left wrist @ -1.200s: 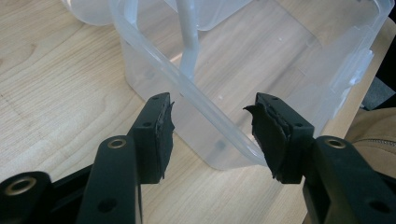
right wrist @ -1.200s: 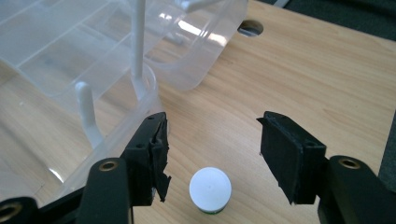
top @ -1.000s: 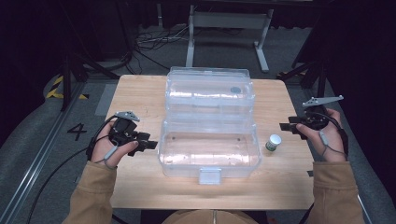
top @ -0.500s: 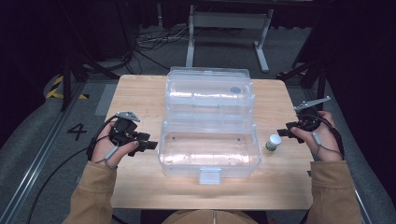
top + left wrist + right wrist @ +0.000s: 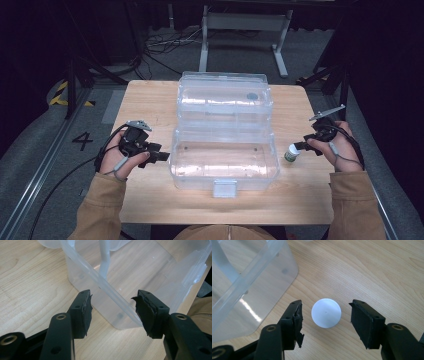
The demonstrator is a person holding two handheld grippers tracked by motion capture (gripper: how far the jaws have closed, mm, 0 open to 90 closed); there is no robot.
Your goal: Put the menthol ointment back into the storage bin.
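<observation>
Lowered right gripper (image 5: pixel 325 317) straddles bottle (image 5: pixel 326 312) beside clear box (image 5: pixel 223 160).

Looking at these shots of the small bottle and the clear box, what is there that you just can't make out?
- Small bottle: its label is too small to read in the high view; in the right gripper view the white cap hides the body below.
- Clear box: the round dark mark on its open lid is too small to identify in the high view.
- Box wall, left gripper view: the top edge cuts off the far side.
</observation>
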